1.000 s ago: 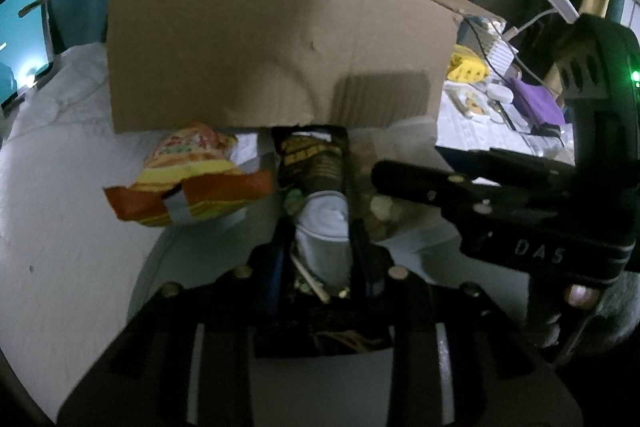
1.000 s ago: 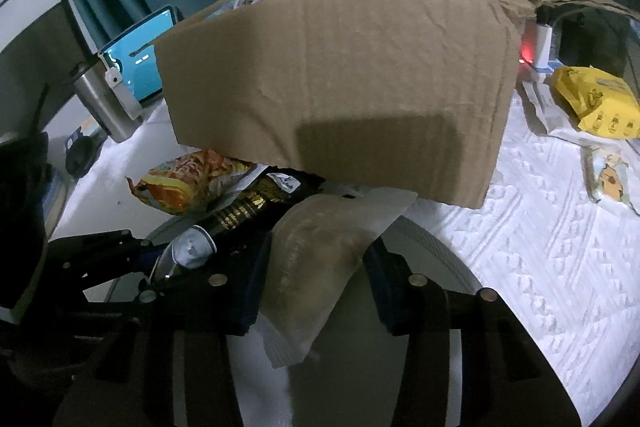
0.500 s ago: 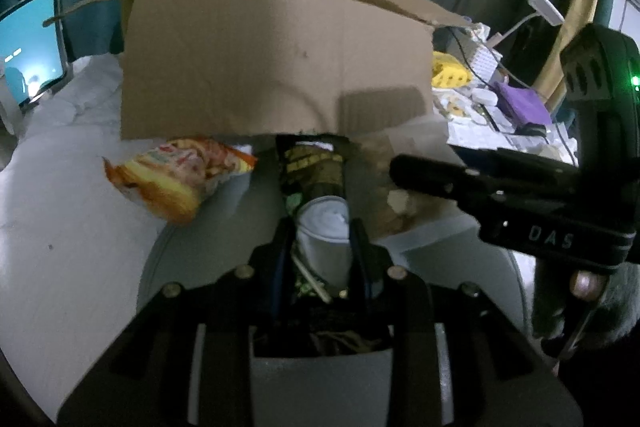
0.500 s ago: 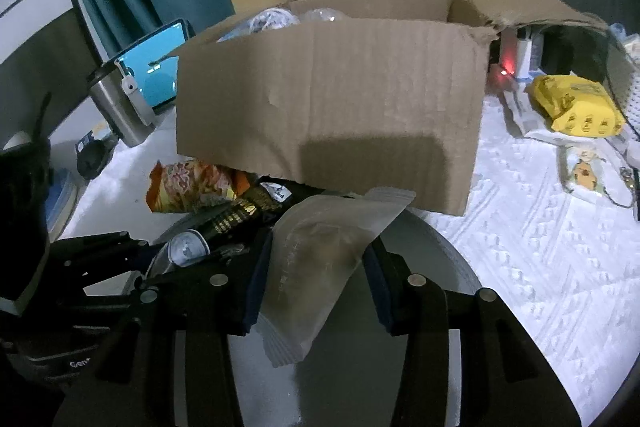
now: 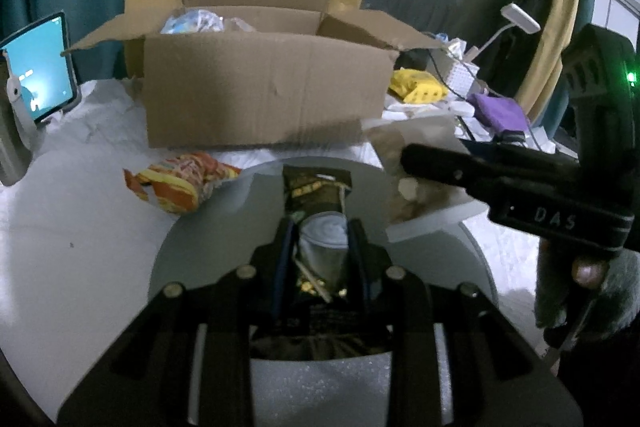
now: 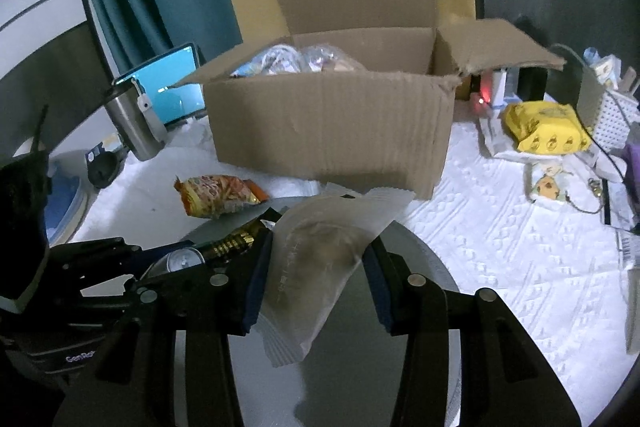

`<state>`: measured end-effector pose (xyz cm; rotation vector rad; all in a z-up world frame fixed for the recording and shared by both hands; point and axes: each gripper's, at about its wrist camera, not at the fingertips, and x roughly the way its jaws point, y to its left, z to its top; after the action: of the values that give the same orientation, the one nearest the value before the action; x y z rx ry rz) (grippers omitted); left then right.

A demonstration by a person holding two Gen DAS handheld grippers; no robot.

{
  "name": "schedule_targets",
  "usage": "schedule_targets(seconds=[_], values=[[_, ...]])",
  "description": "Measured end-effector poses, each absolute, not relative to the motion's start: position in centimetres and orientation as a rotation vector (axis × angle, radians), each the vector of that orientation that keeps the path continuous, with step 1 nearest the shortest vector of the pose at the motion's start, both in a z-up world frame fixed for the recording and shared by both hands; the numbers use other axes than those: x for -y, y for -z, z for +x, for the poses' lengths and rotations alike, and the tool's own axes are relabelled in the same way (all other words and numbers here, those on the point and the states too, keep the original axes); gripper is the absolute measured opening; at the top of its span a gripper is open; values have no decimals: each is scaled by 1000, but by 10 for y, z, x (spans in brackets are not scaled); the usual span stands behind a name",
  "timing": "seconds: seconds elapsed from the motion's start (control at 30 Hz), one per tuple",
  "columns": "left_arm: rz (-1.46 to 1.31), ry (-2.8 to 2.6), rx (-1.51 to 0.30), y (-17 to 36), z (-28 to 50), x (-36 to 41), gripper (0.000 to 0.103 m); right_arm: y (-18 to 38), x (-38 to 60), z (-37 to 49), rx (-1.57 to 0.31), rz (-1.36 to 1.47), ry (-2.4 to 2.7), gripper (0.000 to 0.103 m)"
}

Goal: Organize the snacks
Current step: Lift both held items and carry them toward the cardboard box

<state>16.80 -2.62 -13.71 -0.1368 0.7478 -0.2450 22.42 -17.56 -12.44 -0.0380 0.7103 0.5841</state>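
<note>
My left gripper (image 5: 320, 227) is shut on a dark, gold-printed snack packet (image 5: 318, 187), held above the grey round tray (image 5: 192, 247). My right gripper (image 6: 316, 259) is shut on a clear-wrapped pastry packet (image 6: 320, 255), also seen in the left wrist view (image 5: 416, 163). An open cardboard box (image 5: 264, 91) with wrapped snacks inside (image 6: 296, 61) stands ahead of both. An orange chip bag (image 5: 180, 183) lies on the white cloth in front of the box, also in the right wrist view (image 6: 218, 195).
A tablet (image 5: 38, 67) and a steel tumbler (image 6: 134, 123) stand at the left. A yellow packet (image 6: 544, 127), a small wrapped snack (image 6: 548, 183), cables, a white basket (image 6: 612, 115) and a purple cloth (image 5: 496, 107) lie at the right.
Both grippers have risen and drawn back with their packets, so the box's open top and contents now show. The orange chip bag stays on the cloth.
</note>
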Motion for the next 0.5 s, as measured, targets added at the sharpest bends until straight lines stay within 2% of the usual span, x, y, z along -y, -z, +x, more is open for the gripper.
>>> schedule_targets(seconds=[0.5], values=[[-120, 249, -645, 91, 151, 16, 28, 84, 177, 201, -617, -50, -581, 47]])
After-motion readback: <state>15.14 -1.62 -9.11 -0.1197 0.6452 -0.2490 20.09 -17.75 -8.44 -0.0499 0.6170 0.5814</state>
